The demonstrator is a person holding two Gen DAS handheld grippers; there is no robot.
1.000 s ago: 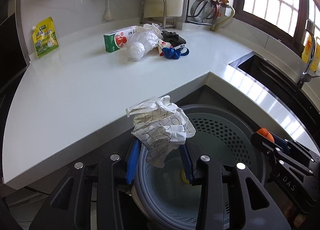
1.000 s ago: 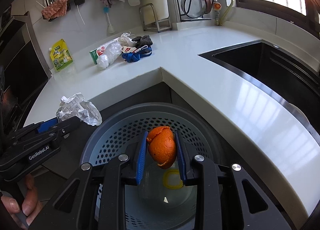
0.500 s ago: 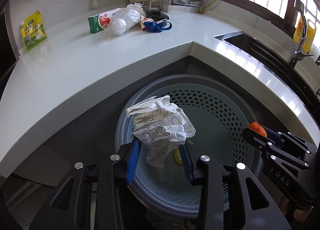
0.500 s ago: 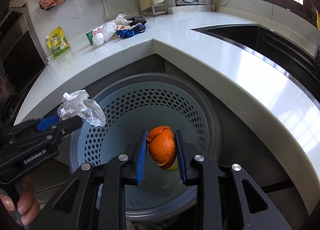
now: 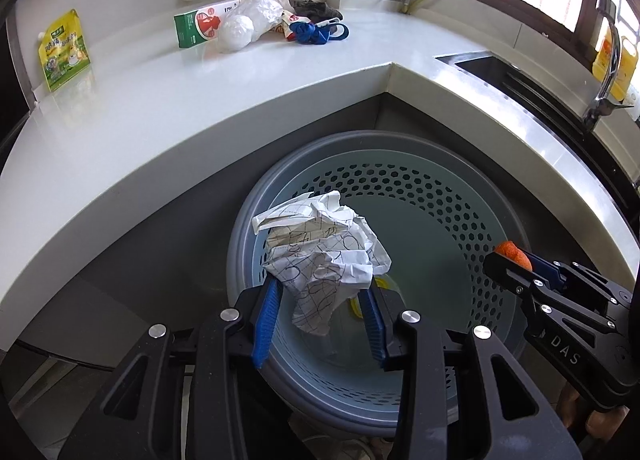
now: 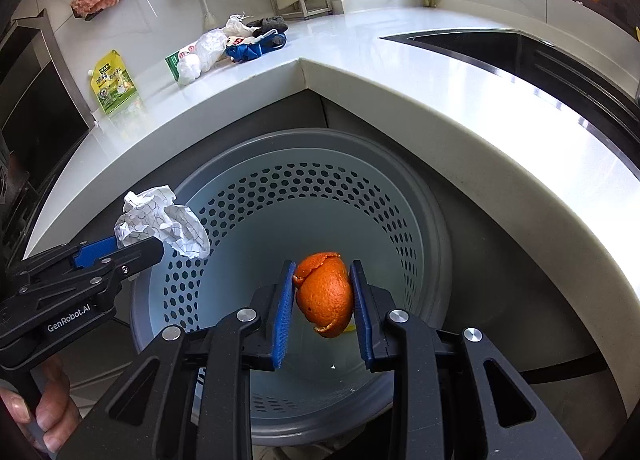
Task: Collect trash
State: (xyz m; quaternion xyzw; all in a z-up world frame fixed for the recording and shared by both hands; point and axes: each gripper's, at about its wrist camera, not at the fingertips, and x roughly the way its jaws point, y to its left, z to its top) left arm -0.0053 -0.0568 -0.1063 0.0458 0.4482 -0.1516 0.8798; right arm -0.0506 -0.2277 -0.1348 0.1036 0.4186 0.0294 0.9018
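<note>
The left claw [image 5: 320, 324] pinches a crumpled paper [image 5: 324, 256] at centre frame, and the right claw [image 6: 320, 316] pinches an orange peel [image 6: 326, 294] — both hanging over the perforated bin [image 6: 424, 227]. The paper is light and springy, best held across its bulk; the peel is soft, likely slick, so a grip on its broad sides suits. Against the earlier frames, both claws have sunk toward the bin's mouth — the table [image 5: 160, 111] now sits higher in view. Something yellow, perhaps trash, lies at the bottom.

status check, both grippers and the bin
Left gripper shut on crumpled paper. Right gripper shut on orange peel. Both over the perforated bin; nothing blocking the drop.
</note>
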